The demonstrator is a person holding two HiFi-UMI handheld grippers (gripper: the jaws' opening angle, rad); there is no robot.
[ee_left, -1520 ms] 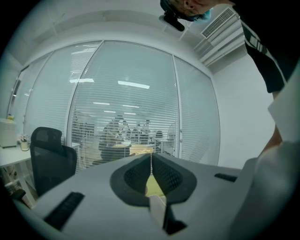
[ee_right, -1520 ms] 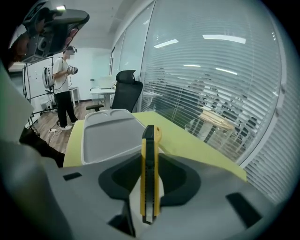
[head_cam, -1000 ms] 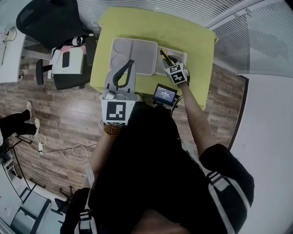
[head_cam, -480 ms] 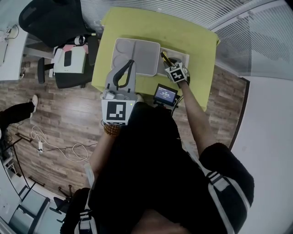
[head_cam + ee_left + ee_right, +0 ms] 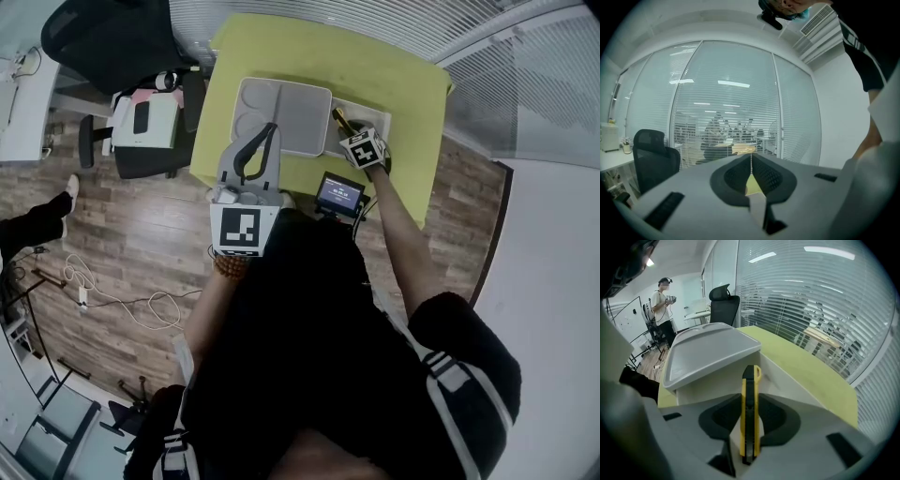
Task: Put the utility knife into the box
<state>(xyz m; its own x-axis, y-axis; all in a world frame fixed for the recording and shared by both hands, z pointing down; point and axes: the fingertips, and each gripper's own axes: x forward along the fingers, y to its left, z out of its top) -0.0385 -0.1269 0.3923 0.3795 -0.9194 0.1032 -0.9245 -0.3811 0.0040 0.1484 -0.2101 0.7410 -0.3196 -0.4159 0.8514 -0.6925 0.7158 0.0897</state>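
Slim yellow-black plastic utility knife (image 5: 750, 380) pinched mid-body by right tongs (image 5: 749, 423); likely light, stiff, slick. White plastic box (image 5: 708, 383) at 12 o'clock; left tongs (image 5: 751, 164) pressed together.

A rectangular table with a matte yellow-green top (image 5: 281, 56) stands on a brown wood-plank floor (image 5: 141, 244), next to a glass wall with blinds. Toward the table's near edge lies a pale grey, shallow plastic tray (image 5: 281, 117) with moulded round recesses. An open white plastic box (image 5: 367, 109) sits against its right side. A small black device with a lit screen (image 5: 338, 193) is at the near edge.
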